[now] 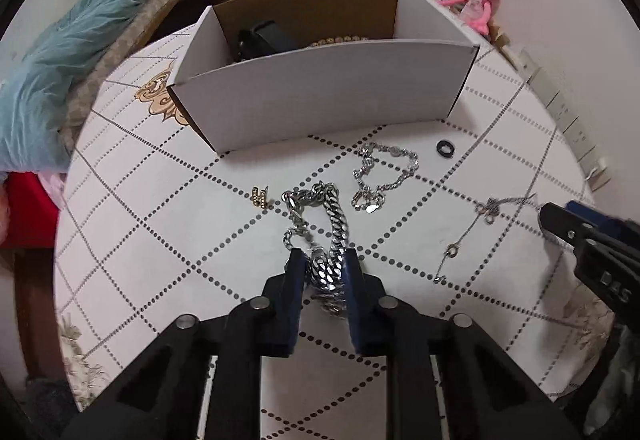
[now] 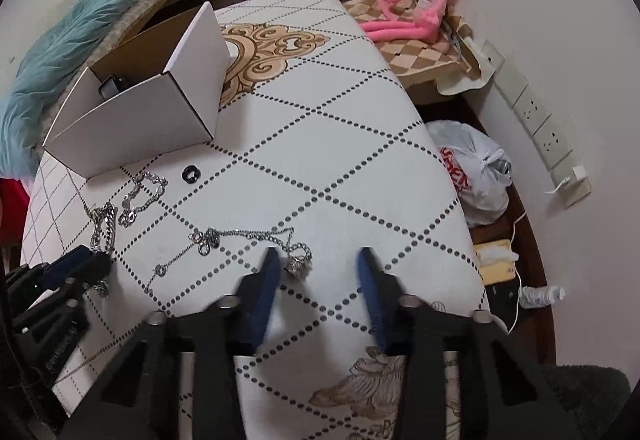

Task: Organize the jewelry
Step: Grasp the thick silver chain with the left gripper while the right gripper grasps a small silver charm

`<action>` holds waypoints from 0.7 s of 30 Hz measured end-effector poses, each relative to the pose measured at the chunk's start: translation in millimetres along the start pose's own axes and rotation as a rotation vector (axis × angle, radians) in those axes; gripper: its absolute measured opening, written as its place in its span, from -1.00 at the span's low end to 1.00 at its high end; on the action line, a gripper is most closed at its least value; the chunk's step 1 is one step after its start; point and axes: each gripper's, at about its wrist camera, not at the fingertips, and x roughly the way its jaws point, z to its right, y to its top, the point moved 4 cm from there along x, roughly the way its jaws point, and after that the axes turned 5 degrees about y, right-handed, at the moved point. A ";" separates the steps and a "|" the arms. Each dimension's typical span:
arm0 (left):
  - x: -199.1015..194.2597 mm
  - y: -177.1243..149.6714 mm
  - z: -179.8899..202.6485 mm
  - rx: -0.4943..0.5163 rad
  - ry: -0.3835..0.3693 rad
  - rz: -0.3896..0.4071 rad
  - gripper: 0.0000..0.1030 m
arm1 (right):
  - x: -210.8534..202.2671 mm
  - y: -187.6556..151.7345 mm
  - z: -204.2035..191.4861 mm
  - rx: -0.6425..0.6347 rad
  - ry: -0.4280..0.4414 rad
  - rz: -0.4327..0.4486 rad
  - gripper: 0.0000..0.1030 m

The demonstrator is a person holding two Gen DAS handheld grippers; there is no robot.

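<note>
Steel curb chain (image 1: 320, 232) on the bench (image 1: 160, 240), pinched by left gripper (image 1: 322, 260). Right gripper (image 2: 316, 260) spread, empty. Pickup step; next looks like lift into white box (image 1: 320, 95).

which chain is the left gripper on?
The thick curb chain, between the left gripper fingers. The bracelet and thin necklace lie untouched.

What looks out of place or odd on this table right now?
Nothing is damaged or spilled. Loose pieces lie scattered outside the white box: a thin necklace strung out in a tangle, a small black ring apart. The left hand-held gripper is closed on the heavy chain.
</note>
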 end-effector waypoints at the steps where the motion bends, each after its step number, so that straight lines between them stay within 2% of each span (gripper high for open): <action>1: -1.0 -0.1 -2.5 -0.013 -0.019 0.001 -0.75 | 0.5 0.9 -0.2 -0.002 0.001 0.005 -0.75; 2: -3.7 -0.4 -3.2 -0.024 -0.053 0.009 -0.97 | 1.0 1.4 0.1 0.000 0.005 0.006 -0.75; 3: -4.3 -1.2 -4.3 -0.031 -0.068 0.001 -1.00 | 1.0 1.8 0.5 0.006 0.013 0.005 -0.75; 7: -3.0 -3.2 -16.7 -0.049 -0.106 -0.013 -1.00 | -2.9 1.0 2.5 0.032 0.044 0.004 -0.75; 15: -46.1 -11.3 -45.4 -0.115 -0.169 0.015 -1.00 | -41.4 6.8 -10.3 0.043 0.159 0.039 -0.76; 19: -68.5 2.2 -59.5 -0.124 -0.181 0.056 -1.00 | -62.0 15.7 -22.5 0.034 0.215 0.063 -0.76; 21: -70.2 6.2 -62.2 -0.138 -0.222 0.041 -0.97 | -71.9 22.1 -28.9 0.023 0.230 0.077 -0.76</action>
